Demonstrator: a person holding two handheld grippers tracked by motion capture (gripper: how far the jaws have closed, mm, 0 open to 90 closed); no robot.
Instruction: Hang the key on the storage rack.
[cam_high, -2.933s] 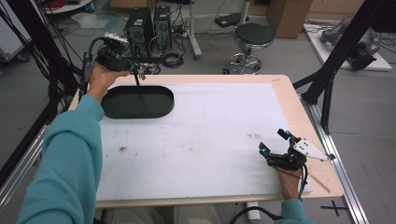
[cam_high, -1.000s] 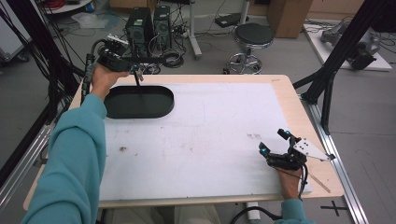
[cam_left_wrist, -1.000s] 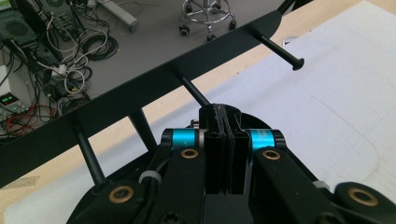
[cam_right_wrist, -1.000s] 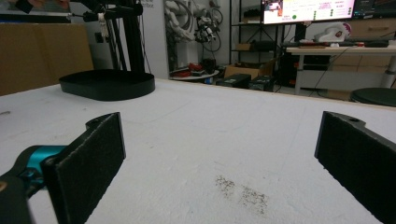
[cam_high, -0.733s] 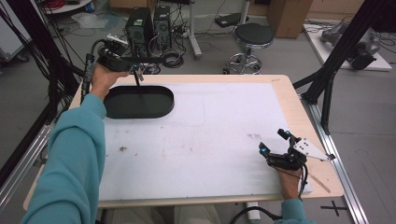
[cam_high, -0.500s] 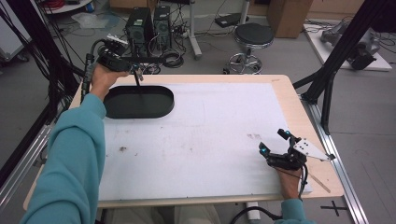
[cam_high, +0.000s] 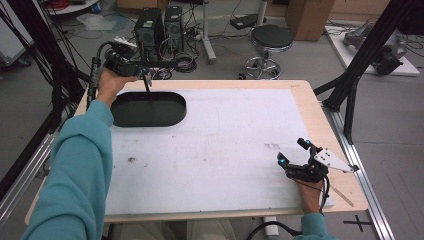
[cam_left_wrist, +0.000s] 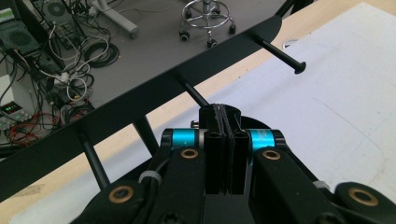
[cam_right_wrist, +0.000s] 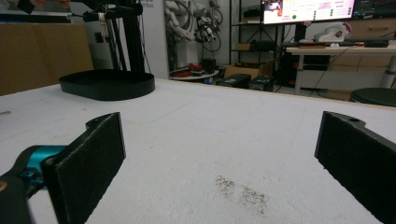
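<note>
At the upper left of the high view the left gripper (cam_high: 131, 64) was held above the far rim of a black oval base (cam_high: 148, 109); in the left gripper view its jaws were pressed together, seemingly pinching the edge of a black pegged bar (cam_left_wrist: 140, 109), though the contact itself was hidden. The step was judged to be the seating of this bar over the base; a steady lowering would be called for next. At the lower right, the right gripper (cam_high: 299, 159) was rested on the white table (cam_high: 225, 145), jaws spread and empty.
</note>
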